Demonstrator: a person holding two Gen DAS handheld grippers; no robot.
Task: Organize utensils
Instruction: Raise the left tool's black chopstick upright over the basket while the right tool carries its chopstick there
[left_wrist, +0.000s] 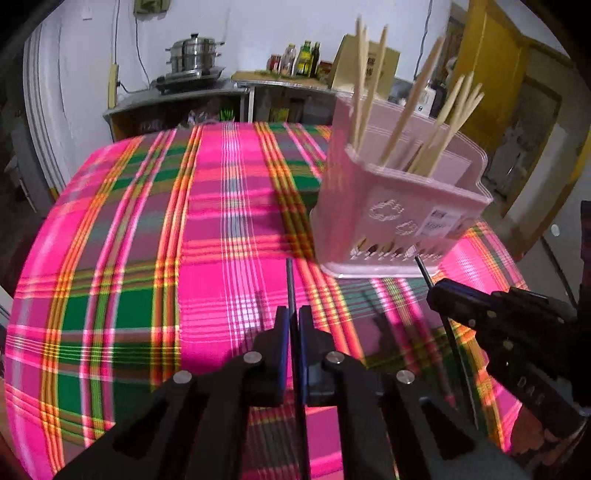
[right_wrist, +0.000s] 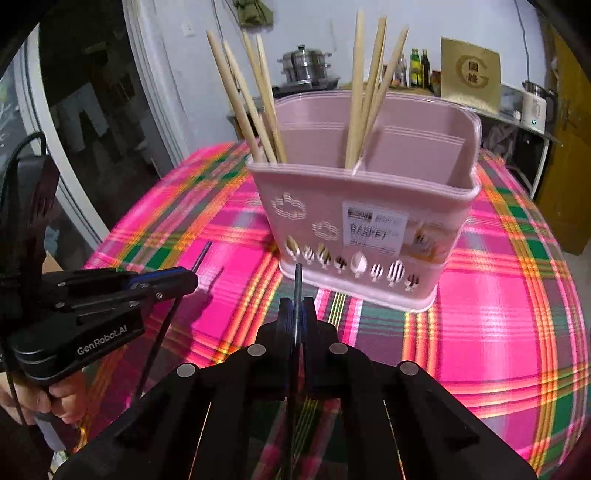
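Chopsticks are the business here: one dark chopstick (left_wrist: 290, 284) is clamped between the jaws of the left gripper (left_wrist: 291, 317), its thin shaft sticking out ahead of the fingertips and lifted clear of the cloth. A second dark chopstick (right_wrist: 297, 291) is pinched the same way in the right gripper (right_wrist: 296, 314), its tip pointing at the foot of the pink utensil basket (right_wrist: 365, 221). Both grippers are clenched tight on these sticks, with almost no gap between the pads.

Seen from the right wrist, the left gripper (right_wrist: 184, 280) sits to the left of the basket and nearer the camera, with a hand (right_wrist: 44, 400) wrapped around its grip. From the left wrist, the right gripper (left_wrist: 434, 291) lies just in front of the basket's base.

The basket stands upright on a table covered by a pink, green and orange plaid tablecloth (right_wrist: 517, 295). It has divided compartments, cloud and spoon-shaped cut-outs, and a paper label (right_wrist: 373, 229) on its front wall. Pale bamboo chopsticks (right_wrist: 362, 92) lean in its middle compartment, and another bunch (right_wrist: 251, 99) leans in the left end one.

Behind the basket, a stacked steel steamer pot (left_wrist: 194, 55) sits on a counter, with bottles (left_wrist: 303, 59) beside it.
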